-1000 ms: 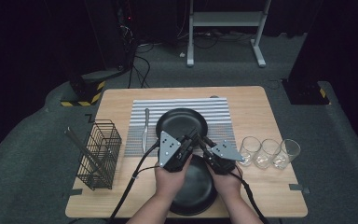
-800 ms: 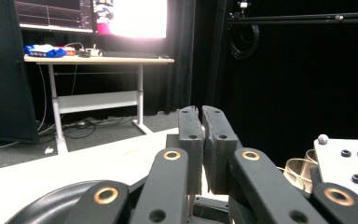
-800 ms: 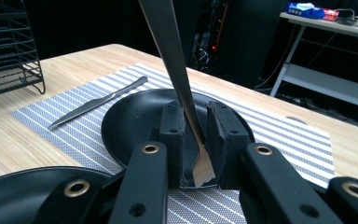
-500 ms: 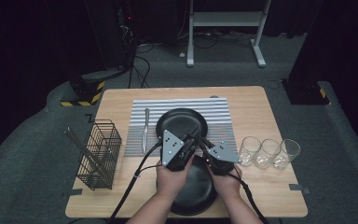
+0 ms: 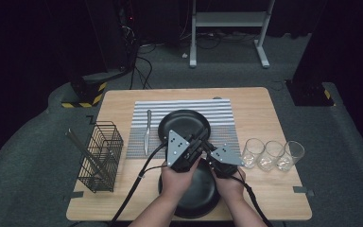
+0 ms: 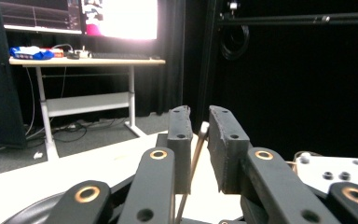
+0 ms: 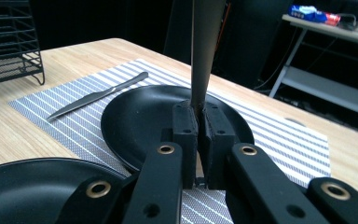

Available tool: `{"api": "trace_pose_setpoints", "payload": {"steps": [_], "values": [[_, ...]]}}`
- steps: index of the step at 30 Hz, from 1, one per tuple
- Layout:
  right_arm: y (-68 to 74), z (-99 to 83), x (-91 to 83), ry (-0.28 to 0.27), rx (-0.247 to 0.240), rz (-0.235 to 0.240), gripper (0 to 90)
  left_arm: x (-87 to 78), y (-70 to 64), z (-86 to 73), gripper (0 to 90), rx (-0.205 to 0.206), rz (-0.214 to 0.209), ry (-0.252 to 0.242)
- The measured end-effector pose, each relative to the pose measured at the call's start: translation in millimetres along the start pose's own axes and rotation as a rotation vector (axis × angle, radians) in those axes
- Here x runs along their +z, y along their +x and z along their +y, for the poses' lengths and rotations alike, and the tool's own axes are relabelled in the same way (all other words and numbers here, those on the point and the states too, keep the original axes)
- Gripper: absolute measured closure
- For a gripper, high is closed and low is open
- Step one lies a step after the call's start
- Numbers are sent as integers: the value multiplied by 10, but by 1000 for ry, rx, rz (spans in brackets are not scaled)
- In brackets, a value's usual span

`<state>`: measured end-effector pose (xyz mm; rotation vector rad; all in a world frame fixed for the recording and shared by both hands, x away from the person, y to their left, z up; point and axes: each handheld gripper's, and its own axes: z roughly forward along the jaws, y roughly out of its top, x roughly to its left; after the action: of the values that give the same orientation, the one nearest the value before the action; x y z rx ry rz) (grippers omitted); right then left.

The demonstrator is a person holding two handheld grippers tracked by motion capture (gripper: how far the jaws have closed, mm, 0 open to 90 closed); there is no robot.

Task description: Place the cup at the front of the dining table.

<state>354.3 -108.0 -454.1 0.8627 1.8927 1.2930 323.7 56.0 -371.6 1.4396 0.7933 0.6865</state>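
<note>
1. a person's two hands each hold a gripper over the near middle of a wooden tabletop [image 5: 264,109], seen from above.
2. the left gripper [image 5: 194,144] and the right gripper [image 5: 207,150] sit close together, above the gap between two black plates.
3. the far plate [image 5: 182,122] rests on a grey striped placemat [image 5: 222,113]; the near plate [image 5: 203,189] lies at the tabletop's front edge, partly under the hands.
4. in the right gripper view, the right gripper's fingers [image 7: 185,126] are pressed together on the narrow end of a dark, slim utensil [image 7: 204,51] that stands upright above the far plate.
5. in the left gripper view, the left gripper's fingers [image 6: 181,140] stand slightly apart, with a thin pale stick [image 6: 196,149] slanting up through the gap; whether they grip it cannot be told.
6. a silver knife [image 5: 147,132] lies on the placemat's left part, just beside the far plate.
7. a black wire basket [image 5: 101,156] stands on the left of the tabletop.
8. three clear glasses [image 5: 272,154] stand in a row on the right.
</note>
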Motion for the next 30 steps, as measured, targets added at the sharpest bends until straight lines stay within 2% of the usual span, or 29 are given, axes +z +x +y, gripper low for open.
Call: {"api": "trace_pose_setpoints", "payload": {"steps": [4, 10, 16, 19, 24, 28, 30], "values": [[-49, -40, 4, 12, 21, -7, 856, -62, 61, 0, 766, -11, 7, -6], [-105, -93, -23, 23, 37, -25, 856, -181, 215, -122, 755, -21, 32, 26], [-187, -163, -38, 46, 56, -55, 856, -374, 418, -336, 747, -17, 74, 80], [-232, -209, -33, 61, 75, -71, 856, -502, 535, -492, 744, -2, 107, 119], [-282, -272, -13, 81, 94, -92, 856, -670, 713, -694, 742, -19, 160, 162], [-301, -304, 3, 98, 108, -105, 855, -774, 810, -818, 730, -19, 188, 191], [-305, -314, 12, 109, 111, -109, 855, -828, 874, -900, 715, -20, 196, 223]]}}
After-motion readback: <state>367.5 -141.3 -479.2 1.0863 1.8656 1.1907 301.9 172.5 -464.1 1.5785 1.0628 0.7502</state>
